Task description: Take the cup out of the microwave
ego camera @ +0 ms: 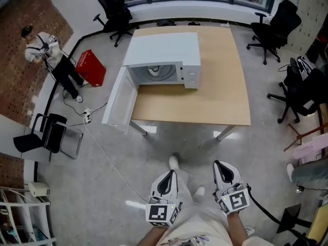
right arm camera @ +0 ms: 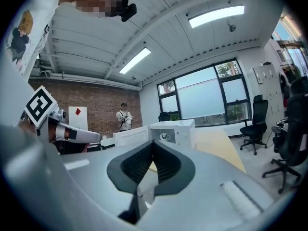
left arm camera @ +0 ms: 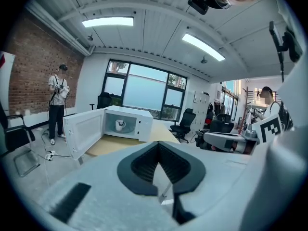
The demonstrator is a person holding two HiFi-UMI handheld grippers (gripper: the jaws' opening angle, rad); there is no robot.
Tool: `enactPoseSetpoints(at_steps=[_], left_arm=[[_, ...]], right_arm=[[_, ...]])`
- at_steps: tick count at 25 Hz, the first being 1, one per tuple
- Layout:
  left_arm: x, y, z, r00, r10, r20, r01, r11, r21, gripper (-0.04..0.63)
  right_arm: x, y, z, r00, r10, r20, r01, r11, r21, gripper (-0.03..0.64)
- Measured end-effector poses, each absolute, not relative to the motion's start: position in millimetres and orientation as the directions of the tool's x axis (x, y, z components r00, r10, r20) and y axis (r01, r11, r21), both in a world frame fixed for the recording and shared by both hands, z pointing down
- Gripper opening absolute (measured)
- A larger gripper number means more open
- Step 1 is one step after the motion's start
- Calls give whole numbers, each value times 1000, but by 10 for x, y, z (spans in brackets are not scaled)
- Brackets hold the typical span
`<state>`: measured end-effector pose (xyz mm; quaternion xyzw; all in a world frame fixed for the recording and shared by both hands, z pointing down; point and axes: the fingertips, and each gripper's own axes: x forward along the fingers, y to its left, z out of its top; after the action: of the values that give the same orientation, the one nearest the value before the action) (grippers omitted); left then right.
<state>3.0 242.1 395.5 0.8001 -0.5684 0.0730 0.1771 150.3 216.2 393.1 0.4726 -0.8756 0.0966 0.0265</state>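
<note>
A white microwave stands on the wooden table with its door swung open to the left. Inside it sits a white cup on the turntable. The cup shows small and far in the left gripper view, and the cup again in the right gripper view. Both grippers hang low in front of the person, well short of the table's near edge. My left gripper is shut and empty. My right gripper is shut too, with nothing between its jaws.
A person stands by the brick wall at far left, near a red box. A cable runs across the floor. Black office chairs stand around the table's right and far sides, and a folding chair at left.
</note>
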Motion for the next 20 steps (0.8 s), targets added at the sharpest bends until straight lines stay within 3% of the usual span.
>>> enactPoseSetpoints(at_steps=[13,20], left_arm=[[-737,108,4028,371,-877,307,-928,-337,159,3],[-741,-738,4139,343,-911,229,-934,-304,188,3]], right_arm=[[528,-85,4034,-576,-807,130,-817,569,-89,5],[258,-902,4314,-633,-762,139,-774,623,-111,5]])
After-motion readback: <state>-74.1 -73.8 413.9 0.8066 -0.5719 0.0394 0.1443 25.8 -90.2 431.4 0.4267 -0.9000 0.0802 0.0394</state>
